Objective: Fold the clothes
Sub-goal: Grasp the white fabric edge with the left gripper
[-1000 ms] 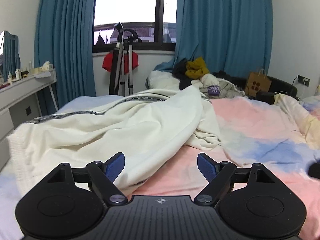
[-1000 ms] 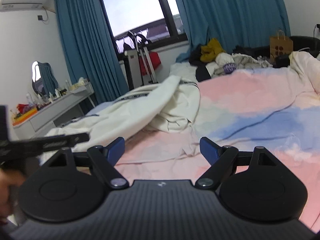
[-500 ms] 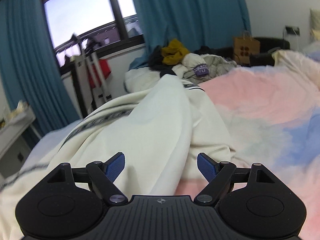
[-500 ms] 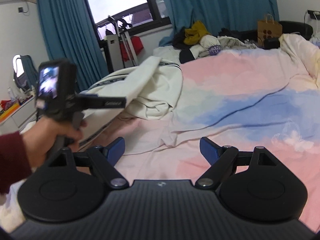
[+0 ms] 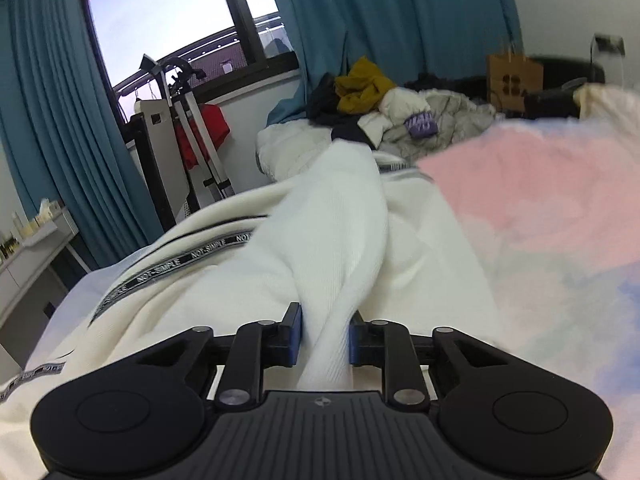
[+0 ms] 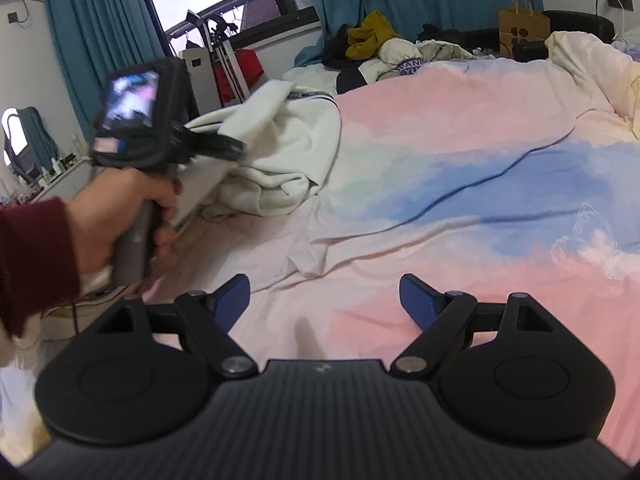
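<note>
Cream garment [image 5: 224,304], a soft white piece of clothing with a black printed tape running along it, lies heaped on the left part of the bed, spread over a pink, blue and pale sheet [image 6: 460,168]. From the left wrist view a raised fold of its fabric runs straight down between the blue pads of the left gripper [image 5: 323,338]; the jaws are closing, stand narrow, and the cloth fills the gap between them, touching both pads. The rest of the garment spreads away ahead and to the left of that claw, with the taped edge off to the left.

In the right wrist view the same garment [image 6: 280,152] sits up and to the left, well apart from the right gripper [image 6: 325,300], whose jaws stand wide with nothing between them, only bare pink sheet below. A hand [image 6: 120,216] in a dark red sleeve [image 6: 32,268] grips the handle of the left claw at the garment's near edge, blurred.

Beyond the garment, at the far side of the bed, lies a pile of other clothes [image 5: 400,112], mustard, black, white and grey. A brown paper bag [image 6: 522,28] stands behind it, and blue curtains [image 5: 380,16] frame a window [image 5: 172,28]
</note>
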Demonstrator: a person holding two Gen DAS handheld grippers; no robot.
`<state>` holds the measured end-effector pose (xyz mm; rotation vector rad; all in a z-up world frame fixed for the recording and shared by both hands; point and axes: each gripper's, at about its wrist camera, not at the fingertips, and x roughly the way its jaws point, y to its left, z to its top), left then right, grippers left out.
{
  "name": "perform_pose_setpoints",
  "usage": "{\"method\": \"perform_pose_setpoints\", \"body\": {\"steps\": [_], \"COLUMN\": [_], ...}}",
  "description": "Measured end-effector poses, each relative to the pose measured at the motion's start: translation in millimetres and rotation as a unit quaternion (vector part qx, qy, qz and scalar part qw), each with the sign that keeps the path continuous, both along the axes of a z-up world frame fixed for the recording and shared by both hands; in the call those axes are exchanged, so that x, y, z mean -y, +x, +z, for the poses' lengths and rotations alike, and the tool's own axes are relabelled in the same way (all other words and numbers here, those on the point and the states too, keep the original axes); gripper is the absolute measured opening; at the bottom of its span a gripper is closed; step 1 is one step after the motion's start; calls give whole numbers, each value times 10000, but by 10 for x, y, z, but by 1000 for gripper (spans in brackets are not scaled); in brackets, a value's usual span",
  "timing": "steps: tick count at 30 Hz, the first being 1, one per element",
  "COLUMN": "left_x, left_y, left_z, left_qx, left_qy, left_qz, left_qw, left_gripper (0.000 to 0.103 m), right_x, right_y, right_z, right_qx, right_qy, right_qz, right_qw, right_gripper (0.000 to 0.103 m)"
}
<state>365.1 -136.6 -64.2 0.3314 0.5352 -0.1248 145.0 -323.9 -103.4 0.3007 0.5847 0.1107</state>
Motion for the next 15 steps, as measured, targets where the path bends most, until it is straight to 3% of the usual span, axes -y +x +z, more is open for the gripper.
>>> {"method": "perform_pose_setpoints", "body": {"steps": [9,15], "left_x": [-288,-597], "left_y": [-1139,-2077], "left_z": [868,1004], "left_qx": [245,208], "left_qy": [-635,-850], "left_qz": [-577,-873], "left_qw": [9960,9923], "left_gripper": [19,19], "right_x": [69,167], "right_y": [-87,-221], "right_z": [95,228], "right_qx": [156,309], "right_qy": [-2,164], "right_qz": [-217,-439], "right_qw": [9996,9984], "right_gripper": [84,84]}}
